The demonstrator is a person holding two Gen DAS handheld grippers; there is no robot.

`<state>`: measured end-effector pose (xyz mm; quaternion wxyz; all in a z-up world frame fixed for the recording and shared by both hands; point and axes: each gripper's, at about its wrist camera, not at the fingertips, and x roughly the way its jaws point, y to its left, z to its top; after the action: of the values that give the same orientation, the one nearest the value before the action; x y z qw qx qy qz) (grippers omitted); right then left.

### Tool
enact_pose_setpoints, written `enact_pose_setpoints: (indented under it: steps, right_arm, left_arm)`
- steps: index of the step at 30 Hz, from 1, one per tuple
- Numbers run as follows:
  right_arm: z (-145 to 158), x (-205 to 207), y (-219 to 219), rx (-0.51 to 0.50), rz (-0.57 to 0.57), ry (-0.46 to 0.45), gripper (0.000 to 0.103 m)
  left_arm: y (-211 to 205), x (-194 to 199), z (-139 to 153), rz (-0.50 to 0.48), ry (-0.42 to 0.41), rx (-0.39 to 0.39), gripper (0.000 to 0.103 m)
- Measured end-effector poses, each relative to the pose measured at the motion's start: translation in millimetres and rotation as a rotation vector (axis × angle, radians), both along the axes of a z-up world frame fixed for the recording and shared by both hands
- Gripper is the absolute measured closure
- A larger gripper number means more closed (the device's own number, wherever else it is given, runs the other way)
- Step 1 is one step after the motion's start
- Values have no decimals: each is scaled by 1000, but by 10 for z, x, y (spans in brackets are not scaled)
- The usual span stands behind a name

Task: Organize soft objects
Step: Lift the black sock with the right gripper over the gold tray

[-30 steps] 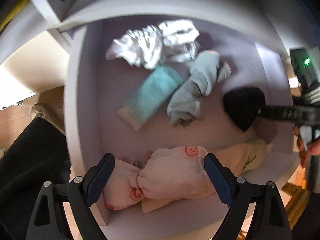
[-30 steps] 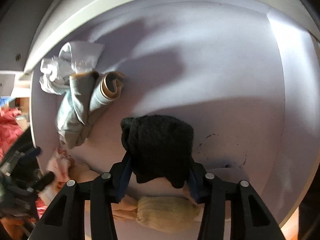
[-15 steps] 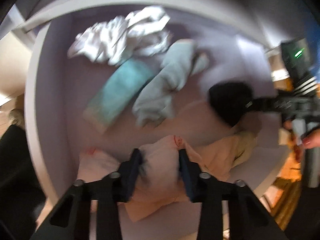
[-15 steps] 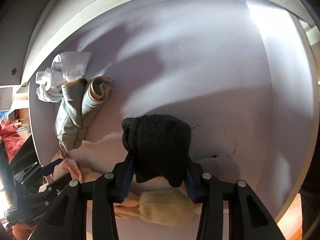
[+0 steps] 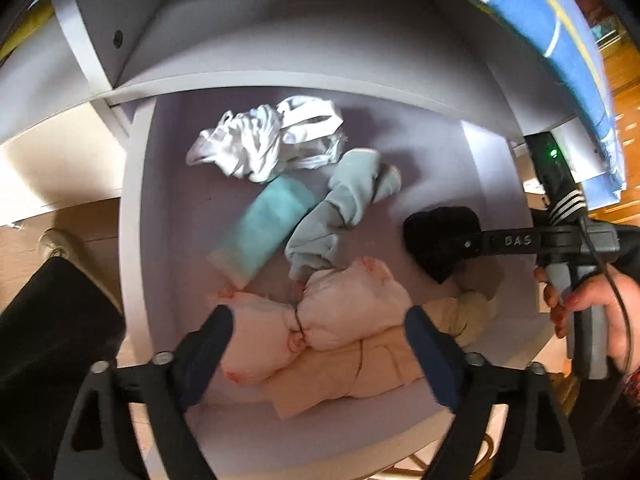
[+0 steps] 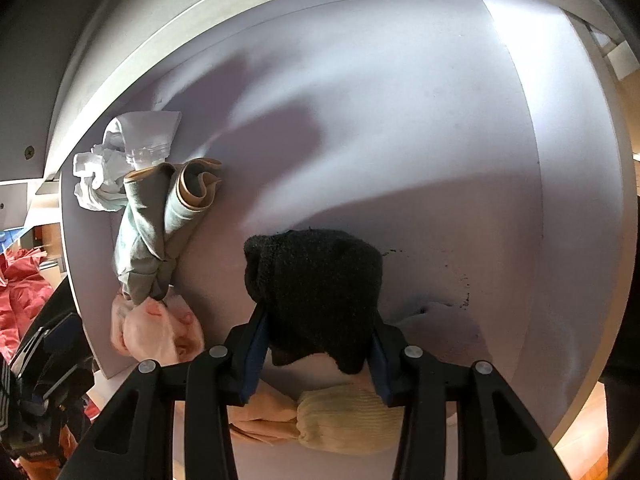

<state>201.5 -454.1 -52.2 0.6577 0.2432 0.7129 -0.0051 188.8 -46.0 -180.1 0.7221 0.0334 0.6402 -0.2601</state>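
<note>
My left gripper (image 5: 318, 344) hovers over the front of a lilac shelf (image 5: 172, 200), its jaws opening wide. A pink bundle (image 5: 352, 312) lies between the fingers, and the pads do not touch it. Behind it lie a teal roll (image 5: 268, 228), a grey-green sock (image 5: 344, 208) and a crumpled white cloth (image 5: 264, 144). My right gripper (image 6: 316, 332) is shut on a fuzzy black sock (image 6: 316, 280), held just above the shelf floor. A cream sock (image 6: 348, 420) and a peach cloth (image 5: 360, 376) lie at the front edge under it.
An upper shelf board (image 5: 280, 84) overhangs the compartment, with side walls left and right. Bare shelf floor (image 6: 400, 140) stretches behind the black sock. A person's dark trouser leg (image 5: 52, 320) stands at the left. A red cloth (image 6: 20, 292) lies outside the shelf.
Half a second ago the left gripper was shut on the pink bundle; it has let go and pulled back, open. The right gripper has drifted a little sideways, still gripping the black sock.
</note>
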Motion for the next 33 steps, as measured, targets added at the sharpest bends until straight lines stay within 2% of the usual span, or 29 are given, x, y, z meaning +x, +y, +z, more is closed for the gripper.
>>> enact_pose_setpoints:
  steps: [2,4,6,9,12,14,15,16,18,22,27,33]
  right_arm:
    - [4,-5,-5,3,5,1,59]
    - [7,-18,-25,5,8,2,59]
    - [18,-31,-15,5,8,4,59]
    - [-7,-39,70,5,11,10,59]
    - [-14,-56,111,25,12,13,59]
    - [62,-95,106,46,4,5,59]
    - [106,-118,103,56,3,0,59]
    - [158,-144,101,68,-2,-6,59]
    - [278,-205,83,89,-14,-24,59]
    - [483,-351,41,137,-32,-45,59]
    - [774,-544,-3,183,-35,-98,59]
    - [1049,-719,-154,191,-76,-148,59]
  left_arm:
    - [24,57,-97,-13,16,48,10]
    - [-45,90,-258,-46,33,130,11]
    - [-127,88,-388,-111,35,184,14]
    - [-285,37,-516,-222,37,190,17]
    - [-355,-15,-678,-268,75,209,17]
    - [-325,23,-695,-237,88,180,20]
    - [-280,72,-700,-206,114,150,30]
    - [-227,119,-698,-177,132,125,36]
    - [-134,170,-707,-131,158,92,42]
    - [-18,225,-666,-100,164,56,50]
    - [166,288,-535,-35,141,11,53]
    - [160,131,-584,-28,129,41,53]
